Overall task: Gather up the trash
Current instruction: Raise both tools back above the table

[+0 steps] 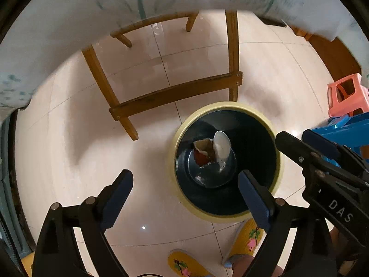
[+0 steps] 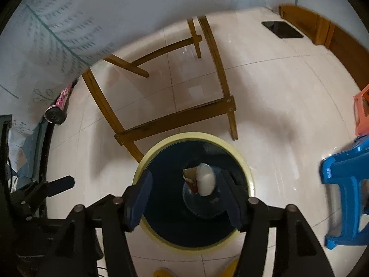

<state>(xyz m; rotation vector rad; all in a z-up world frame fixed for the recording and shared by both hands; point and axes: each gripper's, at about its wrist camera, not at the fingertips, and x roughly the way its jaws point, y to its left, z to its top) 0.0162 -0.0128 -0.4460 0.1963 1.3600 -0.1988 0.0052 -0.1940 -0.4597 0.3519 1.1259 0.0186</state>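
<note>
A round bin with a pale yellow rim [image 1: 184, 124] and dark inside stands on the tiled floor. At its bottom lie a white cup-like piece [image 1: 221, 146] and a brown-red wrapper [image 1: 203, 150]. My left gripper [image 1: 185, 185] is open and empty, above the bin's left edge. My right gripper [image 2: 188, 195] is open and empty, directly above the bin [image 2: 150, 154]; the white cup [image 2: 205, 180] and the wrapper [image 2: 189, 173] show between its fingers, far below. The right gripper also shows in the left wrist view [image 1: 297, 139].
A wooden table frame [image 1: 175, 92] with a hanging cloth [image 1: 69, 23] stands behind the bin. A blue stool [image 2: 343, 173] and an orange stool [image 1: 346, 94] are at the right. My yellow slippers [image 1: 251, 237] are near the bin's front. A pink patterned tube [image 2: 58, 106] lies at the left.
</note>
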